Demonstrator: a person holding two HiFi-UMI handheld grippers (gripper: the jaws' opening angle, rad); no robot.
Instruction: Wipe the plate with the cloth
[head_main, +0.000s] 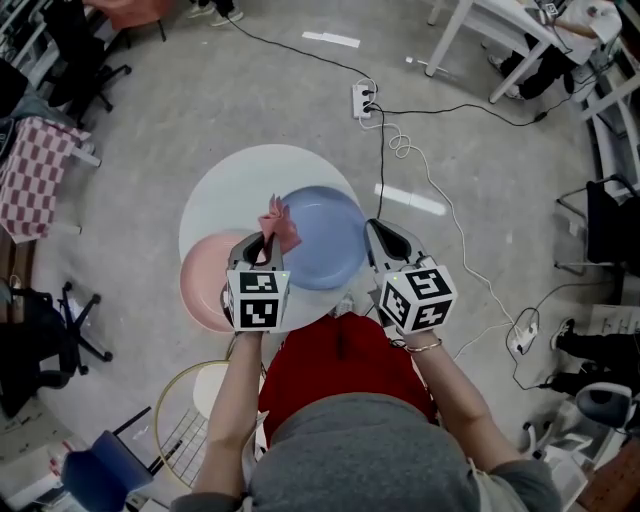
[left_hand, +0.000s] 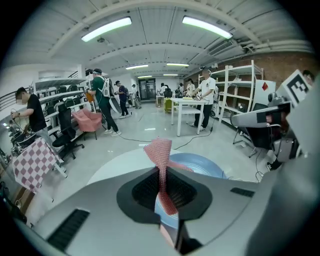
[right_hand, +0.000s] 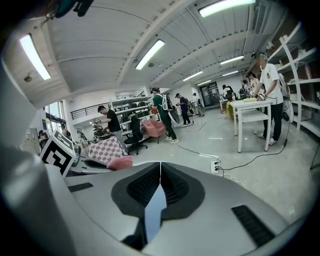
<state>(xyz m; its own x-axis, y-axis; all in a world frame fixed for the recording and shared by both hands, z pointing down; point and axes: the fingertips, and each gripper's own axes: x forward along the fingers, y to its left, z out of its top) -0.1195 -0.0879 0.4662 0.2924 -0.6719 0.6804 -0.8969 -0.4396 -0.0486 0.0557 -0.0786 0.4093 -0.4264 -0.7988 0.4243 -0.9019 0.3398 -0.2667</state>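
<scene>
Both jaws are clamped: the left gripper (head_main: 262, 246) (left_hand: 162, 176) pinches the pink cloth (head_main: 280, 224) (left_hand: 159, 149), whose loose end stands up above the jaws, and the right gripper (head_main: 376, 236) (right_hand: 159, 176) grips the rim of the blue plate (head_main: 322, 240) (left_hand: 201, 165) (right_hand: 154, 212) at its right side. That plate is over the near right part of the round white table (head_main: 228, 190), the cloth touching its left rim. A pink plate (head_main: 203, 282) lies at the table's near left edge, partly under the left gripper.

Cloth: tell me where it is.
In the head view, left of centre: the pink cloth is pinched in the left gripper, over the left rim of the blue plate.
</scene>
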